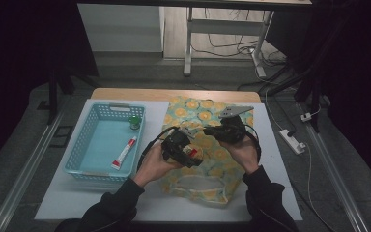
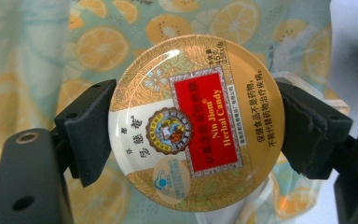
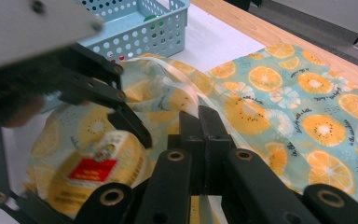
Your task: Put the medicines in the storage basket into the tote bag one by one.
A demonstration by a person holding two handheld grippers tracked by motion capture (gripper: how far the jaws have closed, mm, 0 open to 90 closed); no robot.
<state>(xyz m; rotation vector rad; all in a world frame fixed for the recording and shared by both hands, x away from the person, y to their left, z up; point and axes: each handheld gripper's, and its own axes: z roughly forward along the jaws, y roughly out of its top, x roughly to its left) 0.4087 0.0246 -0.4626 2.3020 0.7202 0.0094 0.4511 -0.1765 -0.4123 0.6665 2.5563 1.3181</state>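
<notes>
Candy tin (image 2: 196, 122) sits gripped across its round edge in the left gripper (image 2: 196, 126), flat face toward its camera. Right gripper (image 3: 200, 126), jaws shut, pinches the fruit-print bag (image 3: 307, 107) just beside and in front, holding up its fabric for the tin.

tin (image 2: 196, 123): round, flat, gold lid, red label "Nin Jiom Herbal Candy", glossy, lid closed
tin pose: lid face toward left gripper view camera, held off the cloth bag, gripped at opposite rim edges
cloth bag (image 1: 207, 159): pale teal fabric, orange and kiwi slice print, lies flat, cream-trimmed opening at near end
bag state: upper edge lifted, pinched, just beside tin
</notes>
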